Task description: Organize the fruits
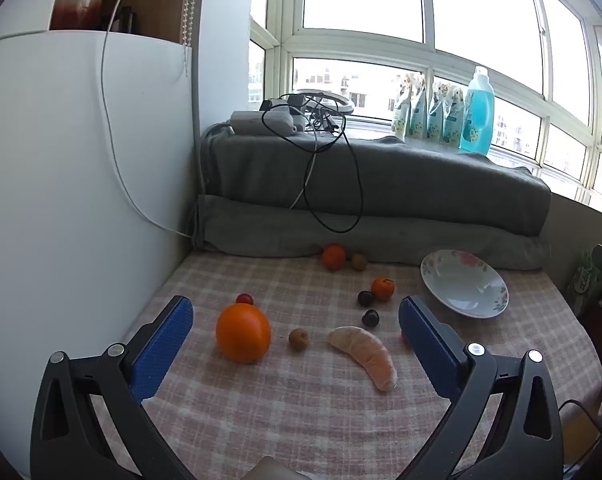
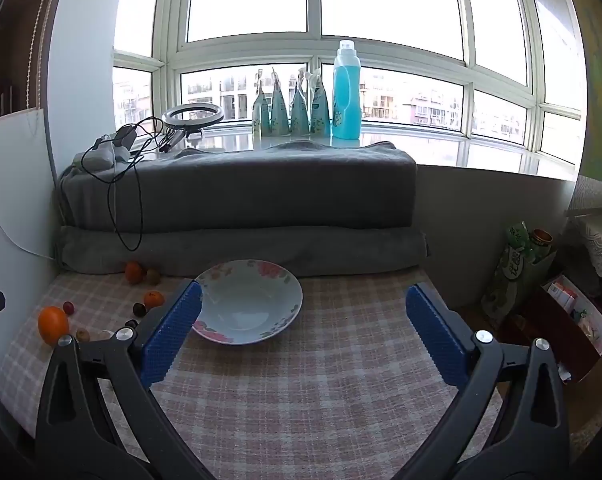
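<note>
Both tongs, left tongs (image 1: 295, 322) & right tongs (image 2: 303, 308), gape wide, empty; risk: big orange (image 1: 243, 334) at lower centre rolls off tabletop (image 1: 301, 420) if nudged; plate (image 2: 249, 300) unfilled.

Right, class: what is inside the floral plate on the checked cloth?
Nothing: the floral plate shows only its bare white bowl. The fruits lie outside on the cloth, like the big orange. The left hand-held gripper's finger covers a little of the rim.

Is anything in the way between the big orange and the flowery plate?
Yes. From the big orange, the way to the flowery plate crosses a small brown fruit, a peeled orange segment and two dark plums. Lifting over them clears all.
</note>
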The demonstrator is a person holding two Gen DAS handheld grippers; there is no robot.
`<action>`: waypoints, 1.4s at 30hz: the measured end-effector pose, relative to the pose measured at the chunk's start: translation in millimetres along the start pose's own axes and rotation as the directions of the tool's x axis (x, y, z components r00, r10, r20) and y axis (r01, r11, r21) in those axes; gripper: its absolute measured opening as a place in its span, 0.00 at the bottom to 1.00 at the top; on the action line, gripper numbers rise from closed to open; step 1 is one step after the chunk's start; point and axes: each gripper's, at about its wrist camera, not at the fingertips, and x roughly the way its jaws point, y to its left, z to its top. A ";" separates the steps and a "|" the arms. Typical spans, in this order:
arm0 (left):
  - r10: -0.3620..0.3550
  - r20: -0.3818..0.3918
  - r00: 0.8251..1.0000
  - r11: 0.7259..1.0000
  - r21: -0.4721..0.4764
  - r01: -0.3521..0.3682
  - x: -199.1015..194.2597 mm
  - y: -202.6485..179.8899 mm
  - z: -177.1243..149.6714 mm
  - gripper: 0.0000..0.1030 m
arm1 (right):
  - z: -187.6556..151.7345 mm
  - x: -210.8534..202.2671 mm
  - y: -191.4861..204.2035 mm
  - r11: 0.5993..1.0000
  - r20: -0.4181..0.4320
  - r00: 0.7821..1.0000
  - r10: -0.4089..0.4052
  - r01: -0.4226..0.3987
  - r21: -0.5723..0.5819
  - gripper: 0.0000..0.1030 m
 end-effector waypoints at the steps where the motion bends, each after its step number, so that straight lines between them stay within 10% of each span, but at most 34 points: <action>1: 0.000 0.001 1.000 1.000 0.001 0.000 -1.2 -0.8 0.3 0.99 | -0.2 -0.3 1.1 1.000 0.001 1.000 -0.001 0.001 0.000 1.00; 42: -0.003 0.004 1.000 1.000 -0.004 0.003 -3.0 -1.5 0.6 0.99 | 1.7 -1.2 5.0 1.000 0.001 1.000 -0.002 0.002 -0.004 1.00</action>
